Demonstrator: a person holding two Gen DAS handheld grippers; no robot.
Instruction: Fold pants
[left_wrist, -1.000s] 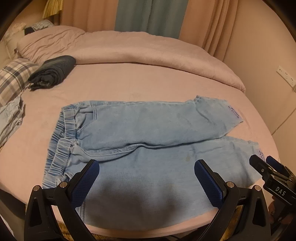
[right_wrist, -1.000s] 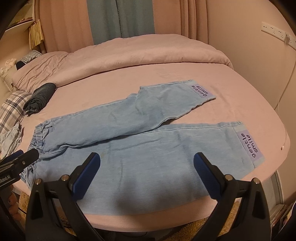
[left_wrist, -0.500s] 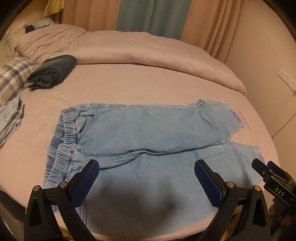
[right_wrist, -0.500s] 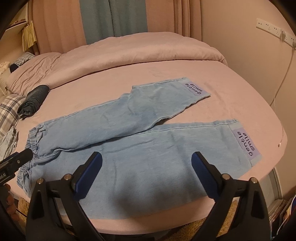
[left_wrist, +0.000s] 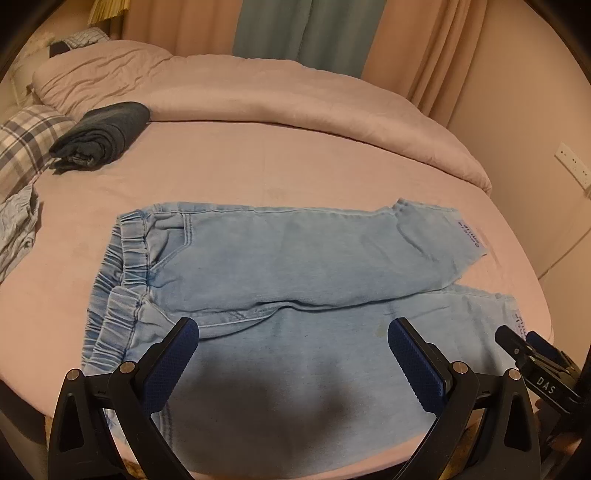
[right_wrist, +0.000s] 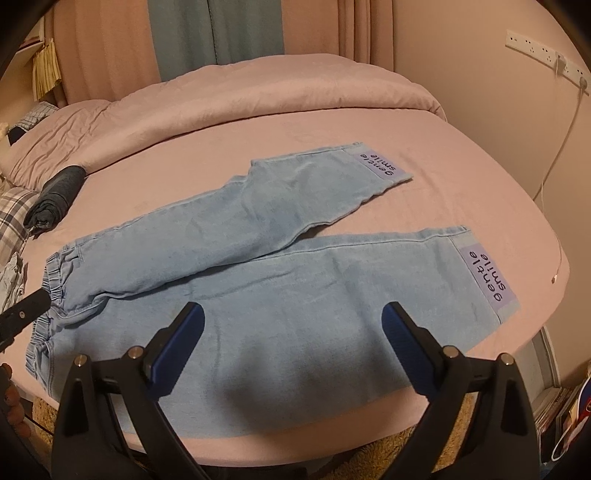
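Light blue denim pants (left_wrist: 288, 266) (right_wrist: 280, 266) lie flat on the pink bed, elastic waistband to the left, legs spread in a V to the right. Each cuff carries a purple "gentle smile" patch (right_wrist: 487, 277). My left gripper (left_wrist: 293, 350) hovers open above the near leg close to the crotch, holding nothing. My right gripper (right_wrist: 291, 332) stands open over the near leg's middle, also with nothing in it. In the left wrist view the right gripper's tip (left_wrist: 532, 354) shows by the near cuff. The right wrist view catches the left gripper's tip (right_wrist: 26, 314) near the waistband.
A folded dark garment (left_wrist: 101, 136) lies at the back left beside a plaid pillow (left_wrist: 22, 144). A rolled pink duvet (left_wrist: 295, 99) runs along the far side. The bed's near edge (right_wrist: 332, 424) is just below the pants. A wall with sockets (right_wrist: 543, 51) stands to the right.
Both cameras have risen and drawn back a little, so the pants sit lower and smaller in view. The pants have not moved and both grippers stay open.
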